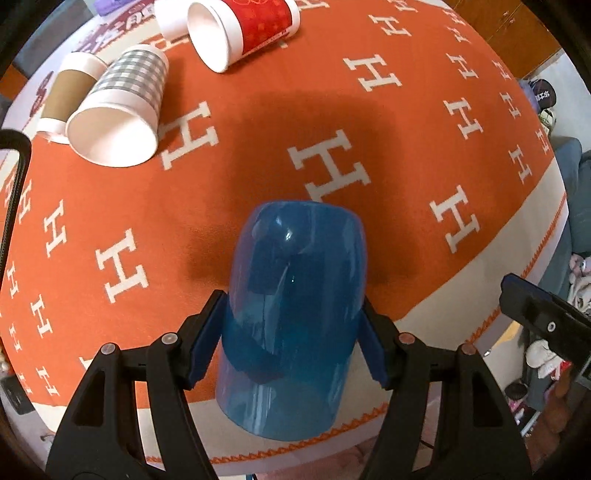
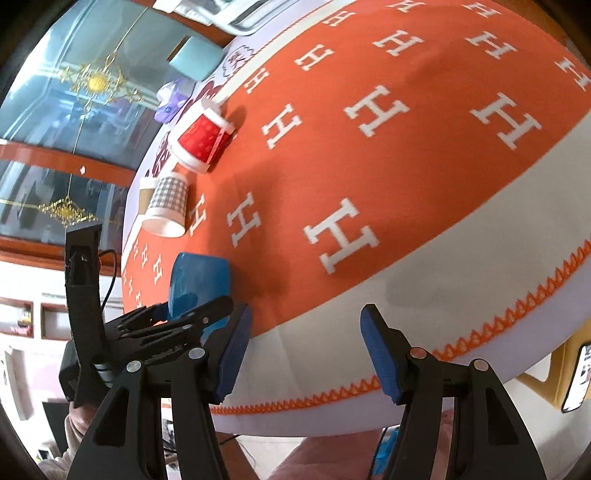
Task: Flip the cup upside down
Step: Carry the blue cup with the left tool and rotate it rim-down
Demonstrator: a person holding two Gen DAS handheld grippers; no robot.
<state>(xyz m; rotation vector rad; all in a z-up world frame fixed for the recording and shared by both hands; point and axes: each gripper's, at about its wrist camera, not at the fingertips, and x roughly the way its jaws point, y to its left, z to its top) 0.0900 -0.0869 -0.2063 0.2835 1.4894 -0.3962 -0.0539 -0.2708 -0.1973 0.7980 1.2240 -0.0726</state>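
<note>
A translucent blue plastic cup [image 1: 291,306] is clamped between the blue pads of my left gripper [image 1: 295,332]. Its closed base points away from the camera and its open rim faces the camera, near the table's front edge. It also shows in the right wrist view [image 2: 199,282], with the left gripper [image 2: 173,325] around it. My right gripper [image 2: 306,347] is open and empty, hovering off the table's front edge to the right of the cup.
An orange cloth with white H letters [image 1: 332,110] covers the table. A red paper cup [image 1: 243,33], a grey checked cup [image 1: 122,110] and a brown sleeved cup [image 1: 66,96] lie on their sides at the back left. The right gripper's body [image 1: 546,321] shows at the right.
</note>
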